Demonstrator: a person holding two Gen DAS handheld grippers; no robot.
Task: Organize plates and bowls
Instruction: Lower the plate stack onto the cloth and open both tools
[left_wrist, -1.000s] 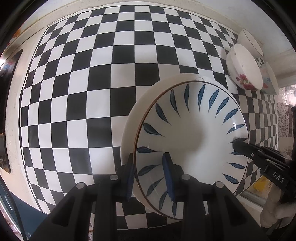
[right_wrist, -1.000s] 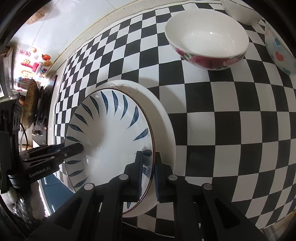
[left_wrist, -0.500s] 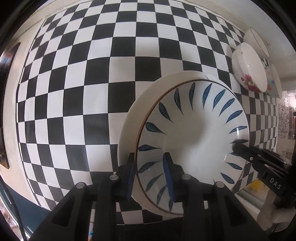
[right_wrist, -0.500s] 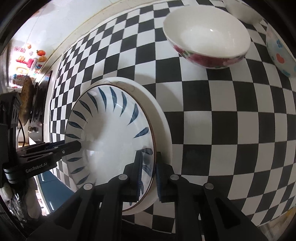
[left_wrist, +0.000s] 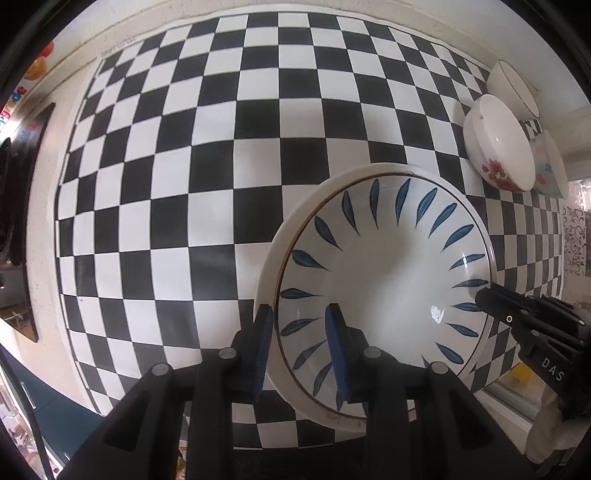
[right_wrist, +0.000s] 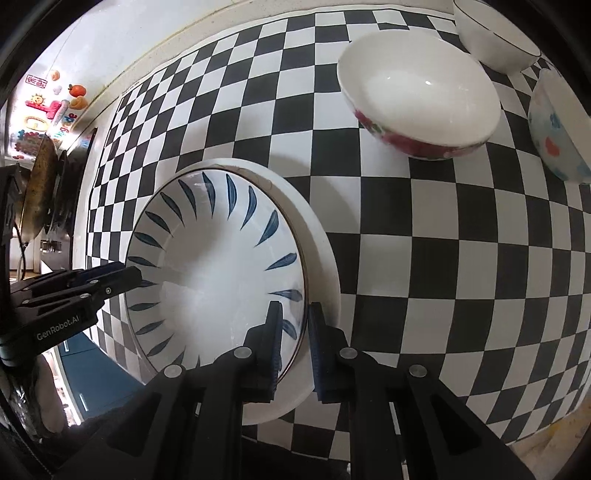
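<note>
Glossy round leaf-pattern plate (left_wrist: 388, 280) nested on plain white plate (left_wrist: 269, 258), checkered mat (left_wrist: 184, 166). Left gripper (left_wrist: 300, 347) and right gripper (right_wrist: 294, 339) both clamp the rims. Left view has shifted sideways; grips unchanged

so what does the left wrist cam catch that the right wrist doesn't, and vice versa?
Left wrist only: little extra, mainly more bare checkered cloth on its left. Right wrist only: colourful magnets and dark pans at far left. Both: the blue-leaf plate on a plain white plate, left gripper and right gripper each straddling opposite rims, and three bowls, including the rose bowl.
</note>
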